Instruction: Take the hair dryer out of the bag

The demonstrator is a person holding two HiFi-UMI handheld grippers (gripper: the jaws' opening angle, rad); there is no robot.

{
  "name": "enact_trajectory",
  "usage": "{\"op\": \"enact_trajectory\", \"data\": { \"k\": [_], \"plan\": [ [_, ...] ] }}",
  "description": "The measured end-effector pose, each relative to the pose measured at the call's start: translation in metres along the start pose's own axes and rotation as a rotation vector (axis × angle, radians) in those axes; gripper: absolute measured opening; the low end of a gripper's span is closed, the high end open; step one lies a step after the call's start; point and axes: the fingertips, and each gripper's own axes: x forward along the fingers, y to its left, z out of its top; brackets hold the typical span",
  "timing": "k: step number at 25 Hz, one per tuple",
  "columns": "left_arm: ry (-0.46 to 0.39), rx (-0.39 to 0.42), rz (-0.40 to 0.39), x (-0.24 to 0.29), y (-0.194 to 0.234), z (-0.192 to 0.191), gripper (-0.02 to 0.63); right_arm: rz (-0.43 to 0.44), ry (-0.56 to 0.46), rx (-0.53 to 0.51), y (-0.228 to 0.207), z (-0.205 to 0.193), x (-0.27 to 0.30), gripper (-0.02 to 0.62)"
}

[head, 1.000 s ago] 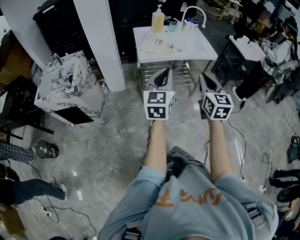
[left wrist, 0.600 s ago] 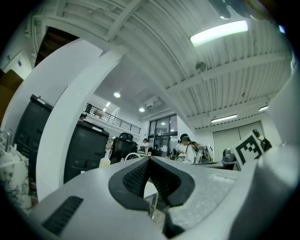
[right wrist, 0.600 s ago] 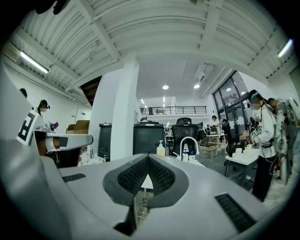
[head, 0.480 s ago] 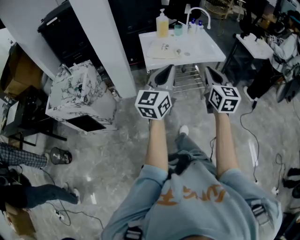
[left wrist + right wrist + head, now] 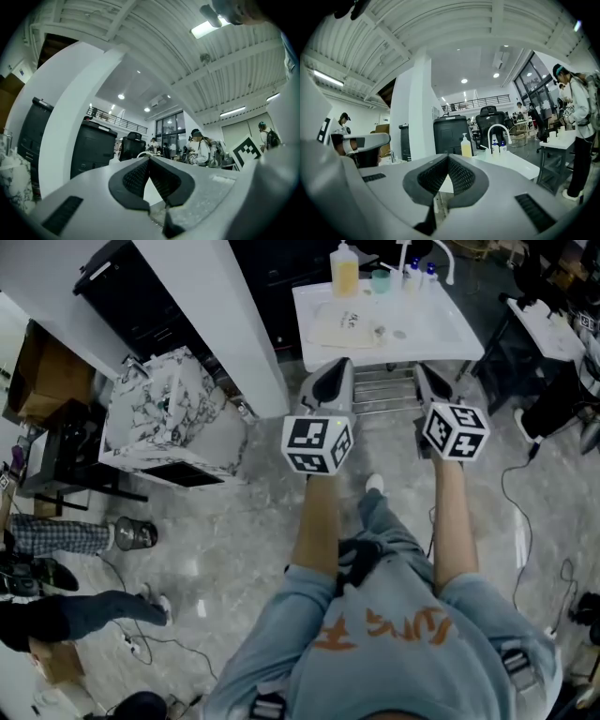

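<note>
**Entry — task state.** Nothing has been taken out yet. The left gripper [image 5: 333,381] and right gripper [image 5: 429,385] are held side by side at chest height, aimed level toward the white table [image 5: 445,329] and short of its near edge. In the left gripper view the fingers [image 5: 136,176] are pressed together with nothing between them. The right gripper view shows its fingers [image 5: 461,176] likewise clenched on nothing.

**Task's thing.** The hair dryer is not visible in any view. A flat cream pouch [image 5: 342,326] with dark print lies on the table's left half. It is probably the bag, though that is a judgement, and its contents cannot be made out. Everything remains to be done: reaching the table, opening the bag and lifting the dryer out.

**On the table.**
- A yellow soap bottle [image 5: 345,268] stands at the back left.
- A small green cup [image 5: 379,279] stands beside it.
- Two blue-capped bottles [image 5: 420,276] stand under a curved white faucet [image 5: 442,251].
- All of these stand behind the pouch, apart from it.

**Surroundings.**
- A wire shelf [image 5: 380,390] sits under the table.
- A white pillar [image 5: 225,315] rises to the left, with a black cabinet [image 5: 141,296] behind it.
- A marbled box [image 5: 164,418] stands at the pillar's foot.
- A metal can [image 5: 136,535] stands on the floor.
- Cables [image 5: 511,512] trail across the floor to the right.
- Another person's legs [image 5: 66,615] show at the lower left.

**Obstructions.** The floor between the person and the table looks open — only the cables lie near the path.
</note>
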Motion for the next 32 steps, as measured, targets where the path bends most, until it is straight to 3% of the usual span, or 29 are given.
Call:
{"op": "enact_trajectory", "data": {
  "k": [4, 11, 15, 20, 27, 32],
  "plan": [
    [0.098, -0.001, 0.064, 0.03, 0.024, -0.029, 0.002, 0.003, 0.023, 0.056, -0.022, -0.011, 0.037, 0.0],
    [0.232, -0.003, 0.076, 0.096, 0.052, -0.083, 0.002, -0.013, 0.077, 0.122, -0.069, -0.039, 0.102, 0.0],
    [0.297, 0.01, 0.062, 0.144, 0.062, -0.119, 0.0, -0.066, 0.123, 0.176, -0.123, -0.063, 0.136, 0.0],
    [0.344, -0.003, 0.075, 0.199, 0.088, -0.146, 0.0, -0.107, 0.125, 0.192, -0.177, -0.059, 0.189, 0.0],
    [0.431, 0.026, 0.071, 0.245, 0.123, -0.173, 0.0, -0.026, 0.154, 0.099, -0.176, -0.043, 0.268, 0.0],
    [0.558, 0.083, 0.032, 0.253, 0.145, -0.206, 0.002, 0.027, 0.245, 0.1, -0.162, -0.08, 0.305, 0.0]
  ]
}}
